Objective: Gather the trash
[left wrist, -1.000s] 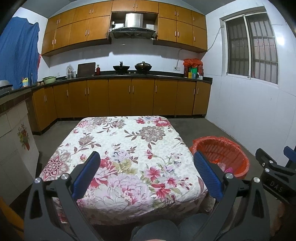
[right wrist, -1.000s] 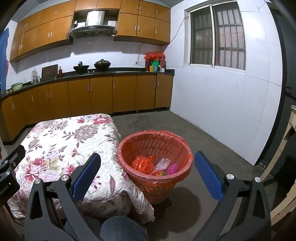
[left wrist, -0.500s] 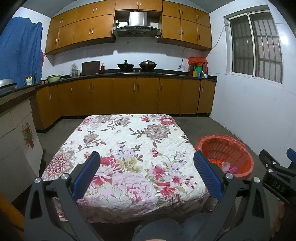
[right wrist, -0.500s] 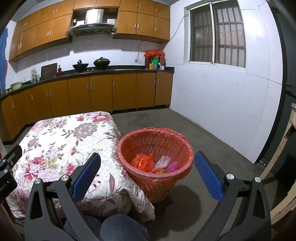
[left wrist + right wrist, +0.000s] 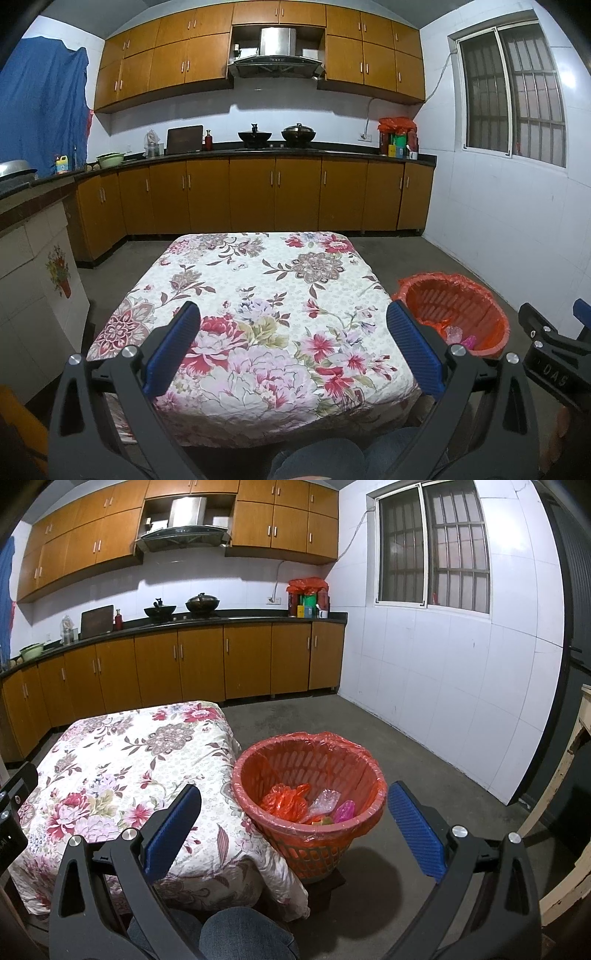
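Kitchen: brown cabinets (image 5: 280, 195) along the back wall, range hood (image 5: 277, 55) above, two pots (image 5: 277, 134) on the counter, barred window (image 5: 513, 99) on the right wall.

Tabletop (image 5: 258, 295) under a floral cloth fills the left wrist view; no loose items visible on it. That view catches only the near inner wall of the basket (image 5: 458, 314) at the tabletop's right edge. The right wrist view looks down into the basket (image 5: 310, 775): red liner bag over the rim, and inside lie an orange bag (image 5: 284, 801), a clear wrapper (image 5: 325, 799) and a pink piece (image 5: 344, 809). So the trash sits in the basket on the floor, just beside the tabletop.

Left gripper (image 5: 293, 347): fingers wide apart, nothing between them, above the near tabletop edge. Right gripper (image 5: 294, 827): fingers wide apart, empty, framing the basket.
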A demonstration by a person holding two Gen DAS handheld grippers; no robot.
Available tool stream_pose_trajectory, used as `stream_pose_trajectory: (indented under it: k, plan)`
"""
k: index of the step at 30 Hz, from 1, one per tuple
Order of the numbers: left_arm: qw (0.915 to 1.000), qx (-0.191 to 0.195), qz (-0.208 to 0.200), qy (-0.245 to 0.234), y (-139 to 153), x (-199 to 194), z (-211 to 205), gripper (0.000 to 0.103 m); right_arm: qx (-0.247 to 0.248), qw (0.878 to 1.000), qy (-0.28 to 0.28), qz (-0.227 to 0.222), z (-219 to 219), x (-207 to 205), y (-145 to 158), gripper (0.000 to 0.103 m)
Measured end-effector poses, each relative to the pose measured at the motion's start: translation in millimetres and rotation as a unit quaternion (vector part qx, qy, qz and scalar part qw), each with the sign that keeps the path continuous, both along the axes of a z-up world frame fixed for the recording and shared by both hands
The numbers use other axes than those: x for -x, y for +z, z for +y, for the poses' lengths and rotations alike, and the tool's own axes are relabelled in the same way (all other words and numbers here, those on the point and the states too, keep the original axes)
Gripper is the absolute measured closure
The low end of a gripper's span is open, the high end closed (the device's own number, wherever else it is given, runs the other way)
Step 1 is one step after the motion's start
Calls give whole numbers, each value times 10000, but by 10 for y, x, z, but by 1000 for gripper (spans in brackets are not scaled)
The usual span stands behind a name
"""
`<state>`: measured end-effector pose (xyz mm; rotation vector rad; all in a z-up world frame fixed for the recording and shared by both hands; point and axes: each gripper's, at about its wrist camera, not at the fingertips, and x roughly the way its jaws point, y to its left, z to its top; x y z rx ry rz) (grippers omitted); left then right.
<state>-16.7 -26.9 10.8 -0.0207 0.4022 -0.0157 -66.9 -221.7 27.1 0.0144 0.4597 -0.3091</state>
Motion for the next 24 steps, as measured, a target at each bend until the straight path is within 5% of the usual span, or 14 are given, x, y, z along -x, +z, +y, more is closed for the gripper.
stream_pose_trajectory:
  k: [24]
  plan:
    - [10000,-4,72,-14,-68,-30,-8,4,-3,10000,2,19,-22,-12,-17,3]
